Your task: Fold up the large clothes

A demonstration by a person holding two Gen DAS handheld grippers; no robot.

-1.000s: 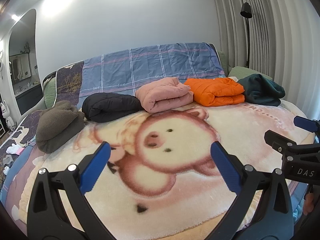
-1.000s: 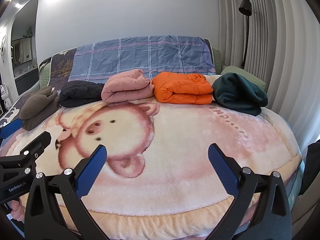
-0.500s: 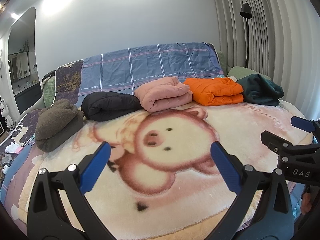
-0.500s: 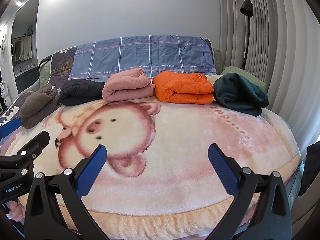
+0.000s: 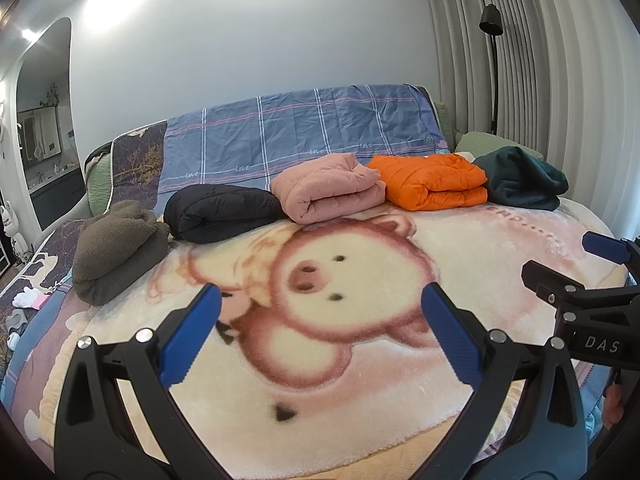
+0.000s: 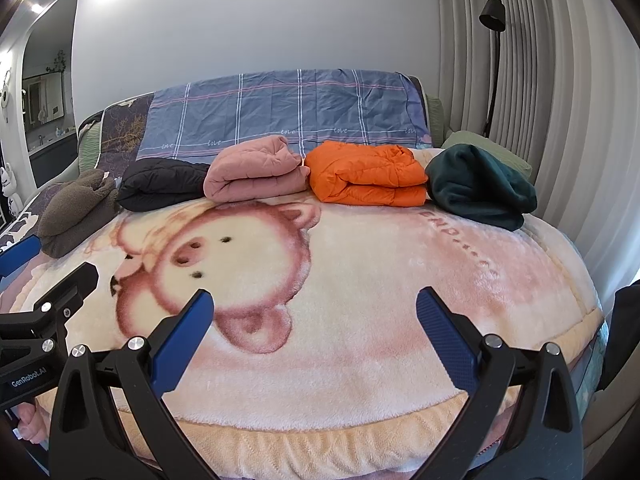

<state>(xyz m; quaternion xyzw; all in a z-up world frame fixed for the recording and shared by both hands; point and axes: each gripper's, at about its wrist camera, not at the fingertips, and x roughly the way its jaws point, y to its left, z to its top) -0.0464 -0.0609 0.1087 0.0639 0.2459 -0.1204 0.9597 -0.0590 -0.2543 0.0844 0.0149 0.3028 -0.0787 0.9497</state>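
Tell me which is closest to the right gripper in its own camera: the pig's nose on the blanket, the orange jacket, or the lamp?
From the right gripper, in the right wrist view:
1. Pig's nose, on the blanket, ahead and left.
2. Orange jacket, folded in the row of clothes farther up the bed.
3. Lamp, standing beyond the bed by the curtains, far right.

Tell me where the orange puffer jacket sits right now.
The folded orange puffer jacket lies at the far end of the bed in front of the plaid sheet, right of centre in both wrist views, between the pink folded garment and the dark green one.
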